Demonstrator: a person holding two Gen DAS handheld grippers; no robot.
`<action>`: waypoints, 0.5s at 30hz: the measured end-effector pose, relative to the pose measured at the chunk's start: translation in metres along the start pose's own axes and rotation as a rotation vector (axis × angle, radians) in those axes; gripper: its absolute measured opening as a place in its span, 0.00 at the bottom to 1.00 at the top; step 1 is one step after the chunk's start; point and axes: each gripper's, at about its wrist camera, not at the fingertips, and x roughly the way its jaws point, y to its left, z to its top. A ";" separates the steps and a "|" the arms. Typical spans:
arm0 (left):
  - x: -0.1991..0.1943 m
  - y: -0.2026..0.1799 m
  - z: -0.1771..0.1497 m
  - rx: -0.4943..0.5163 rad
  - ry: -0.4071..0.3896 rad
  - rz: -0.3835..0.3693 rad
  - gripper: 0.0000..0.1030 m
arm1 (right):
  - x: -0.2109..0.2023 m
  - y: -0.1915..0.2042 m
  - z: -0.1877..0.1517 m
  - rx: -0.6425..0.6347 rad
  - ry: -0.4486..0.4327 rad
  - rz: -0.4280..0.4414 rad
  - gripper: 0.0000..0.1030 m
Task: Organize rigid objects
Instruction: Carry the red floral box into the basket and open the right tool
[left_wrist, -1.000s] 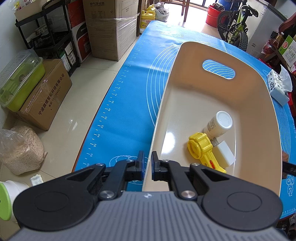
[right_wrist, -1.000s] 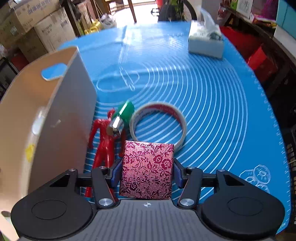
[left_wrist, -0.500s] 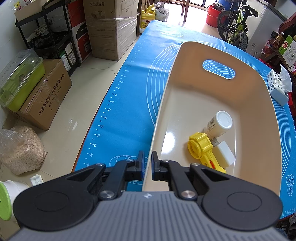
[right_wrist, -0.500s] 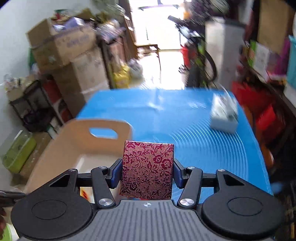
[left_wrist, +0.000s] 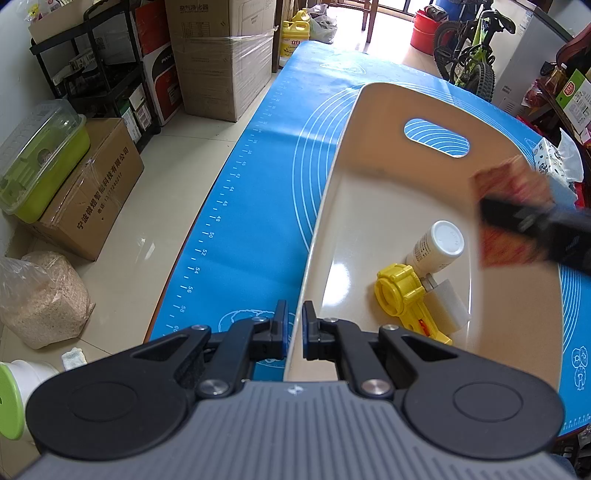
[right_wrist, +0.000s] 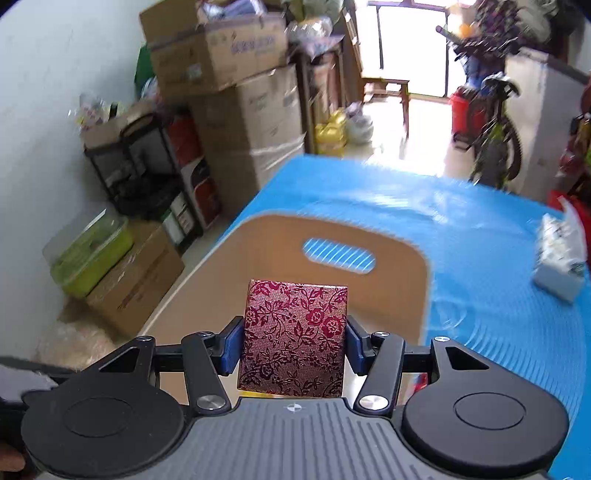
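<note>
— Where is the box?

— My right gripper (right_wrist: 294, 345) has its pads pressed on both sides of the red flowered box (right_wrist: 293, 341), holding it above the cream bin (left_wrist: 369, 206), which stands on the blue mat (left_wrist: 258, 192).

— And your left?

— My left gripper (left_wrist: 293, 334) is pinched tight on the bin's near rim. Inside lie a white bottle (left_wrist: 437, 245), a yellow tool (left_wrist: 404, 295) and a white block (left_wrist: 448, 304).

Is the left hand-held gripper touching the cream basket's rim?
Touching. In the left wrist view, the left hand-held gripper is closed on the near rim of the cream basket, one pad pressed against each side of the wall.
</note>
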 end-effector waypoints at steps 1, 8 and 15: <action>0.000 0.000 0.000 0.000 0.000 0.000 0.08 | 0.005 0.005 -0.004 -0.009 0.021 0.005 0.58; 0.000 0.000 0.000 -0.001 0.000 -0.001 0.08 | 0.045 0.011 -0.030 -0.026 0.174 -0.017 0.58; 0.000 0.000 0.000 0.000 -0.001 0.000 0.08 | 0.067 0.023 -0.043 -0.078 0.254 -0.042 0.57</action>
